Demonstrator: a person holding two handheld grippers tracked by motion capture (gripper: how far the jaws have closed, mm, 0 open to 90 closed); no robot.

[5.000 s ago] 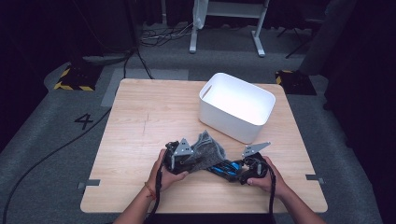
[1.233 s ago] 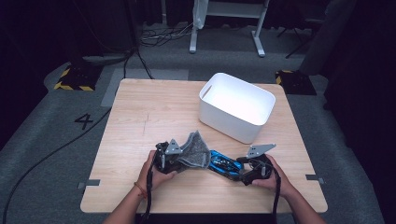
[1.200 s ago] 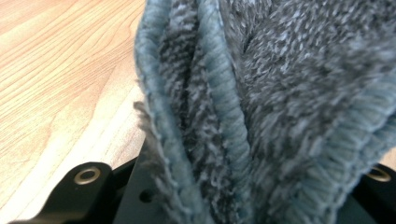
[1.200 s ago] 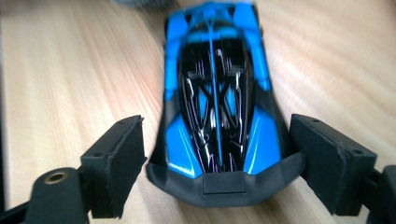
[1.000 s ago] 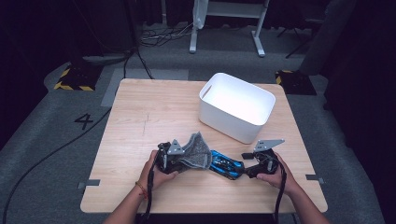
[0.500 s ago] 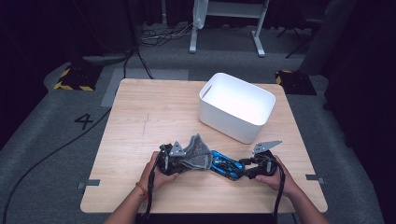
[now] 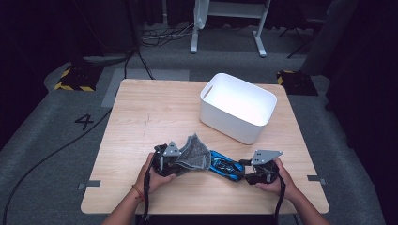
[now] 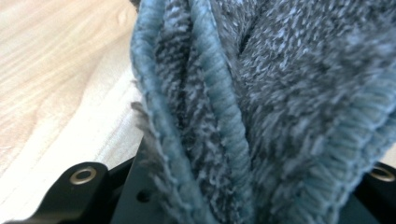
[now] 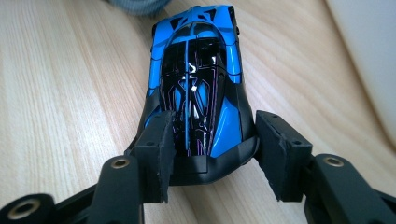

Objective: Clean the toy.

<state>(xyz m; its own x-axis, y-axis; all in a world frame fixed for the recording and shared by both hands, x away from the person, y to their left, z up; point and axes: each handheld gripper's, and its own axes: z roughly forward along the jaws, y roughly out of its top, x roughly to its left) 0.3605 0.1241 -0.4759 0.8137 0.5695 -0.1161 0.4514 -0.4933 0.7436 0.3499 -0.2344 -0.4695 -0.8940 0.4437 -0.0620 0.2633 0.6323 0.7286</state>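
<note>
Since a moment ago the right gripper (image 9: pixel 210 144) has returned to the blue toy car (image 9: pixel 198 79), jaws apart around its tail, grip apparently pending, while the left gripper (image 7: pixel 164 161) stays clamped on the grey cloth (image 8: pixel 261 107).

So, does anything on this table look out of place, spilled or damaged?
Nothing stands out. The grey cloth is bunched in the left claw, the blue toy car sits upright on the table between the right claw pads, looking intact, and the white bin stands upright.
</note>
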